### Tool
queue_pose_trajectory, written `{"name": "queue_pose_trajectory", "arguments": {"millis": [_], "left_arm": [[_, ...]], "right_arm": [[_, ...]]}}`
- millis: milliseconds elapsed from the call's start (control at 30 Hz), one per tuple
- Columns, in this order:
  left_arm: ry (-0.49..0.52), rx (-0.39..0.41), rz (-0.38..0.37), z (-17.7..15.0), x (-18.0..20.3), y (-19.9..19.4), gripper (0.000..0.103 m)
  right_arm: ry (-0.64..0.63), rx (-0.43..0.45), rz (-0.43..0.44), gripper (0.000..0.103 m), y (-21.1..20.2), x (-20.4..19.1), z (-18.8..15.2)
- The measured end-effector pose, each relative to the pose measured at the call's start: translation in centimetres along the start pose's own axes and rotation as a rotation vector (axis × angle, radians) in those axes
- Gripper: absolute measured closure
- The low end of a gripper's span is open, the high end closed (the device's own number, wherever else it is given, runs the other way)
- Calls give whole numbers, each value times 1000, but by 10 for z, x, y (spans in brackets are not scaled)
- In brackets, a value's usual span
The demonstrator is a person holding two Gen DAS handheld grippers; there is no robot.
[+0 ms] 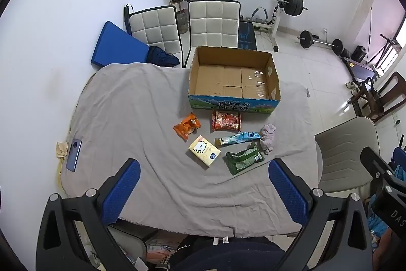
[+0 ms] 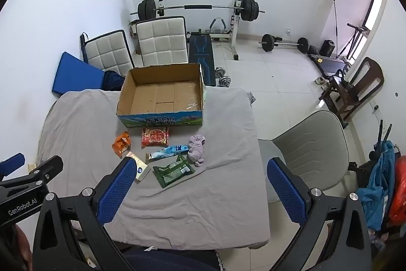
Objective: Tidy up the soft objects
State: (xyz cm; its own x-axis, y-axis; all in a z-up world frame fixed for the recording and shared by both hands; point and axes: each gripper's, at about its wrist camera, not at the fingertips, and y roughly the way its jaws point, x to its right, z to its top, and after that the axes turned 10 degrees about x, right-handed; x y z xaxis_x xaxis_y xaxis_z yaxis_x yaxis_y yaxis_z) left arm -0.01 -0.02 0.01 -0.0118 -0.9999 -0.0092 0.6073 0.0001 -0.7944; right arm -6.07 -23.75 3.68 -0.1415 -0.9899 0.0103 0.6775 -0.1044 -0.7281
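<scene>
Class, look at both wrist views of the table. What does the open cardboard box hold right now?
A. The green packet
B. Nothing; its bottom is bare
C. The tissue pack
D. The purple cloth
B: the cardboard box shows only its bare brown bottom, while the green packet, purple cloth and tissue pack all lie on the grey sheet in front of it.

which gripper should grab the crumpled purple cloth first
Probably the right gripper. The crumpled purple cloth lies at the right end of the cluster, near the middle of the right wrist view, while it sits far right of the left gripper. Both jaws are open and empty; the open cardboard box waits beyond.
</scene>
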Motion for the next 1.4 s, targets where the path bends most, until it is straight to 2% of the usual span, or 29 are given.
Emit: {"name": "queue_pose_trajectory", "arguments": {"millis": [933,1400], "left_arm": [[-11,-51,2,-11,-3,8,0],[-5,-44,2,-9,-2,8,0]], "right_arm": [[-7,-64,-22,0,12,4,-16],[-8,-55,-30,0,12,6,-16]]}}
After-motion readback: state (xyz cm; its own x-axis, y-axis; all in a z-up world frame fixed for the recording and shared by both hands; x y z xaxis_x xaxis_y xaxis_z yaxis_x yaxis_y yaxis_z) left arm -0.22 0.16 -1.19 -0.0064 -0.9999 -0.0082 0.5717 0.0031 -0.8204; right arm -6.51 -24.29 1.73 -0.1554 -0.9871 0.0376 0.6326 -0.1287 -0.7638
